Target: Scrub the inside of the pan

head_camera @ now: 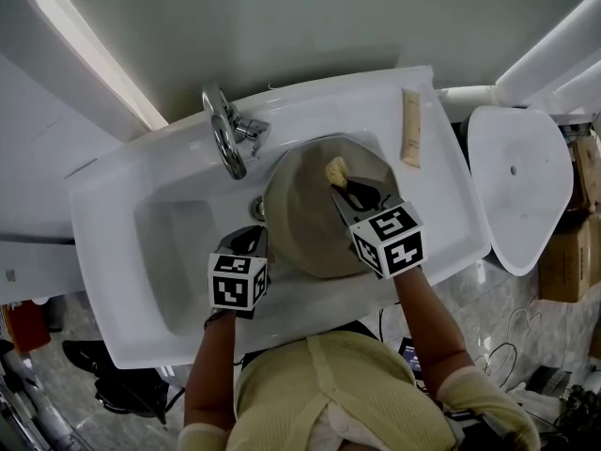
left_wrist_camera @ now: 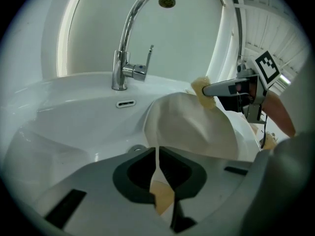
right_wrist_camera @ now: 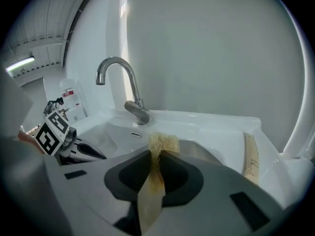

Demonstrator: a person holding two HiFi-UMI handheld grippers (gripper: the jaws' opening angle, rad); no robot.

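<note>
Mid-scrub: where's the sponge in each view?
Head view: sponge just right of centre, against the pan.
Left gripper view: sponge right of centre, at the pan's upper rim.
Right gripper view: sponge at centre, gripped by the right gripper.
Shared landmark: the faucet.

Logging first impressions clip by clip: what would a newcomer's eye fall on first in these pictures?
The pale round pan, tipped up in the white sink, stands out first at the middle of the head view. The left gripper pinches its rim, while the right gripper holds a yellowish scrubber at the pan's far side. Behind them a shiny tap curves over the basin.
</note>
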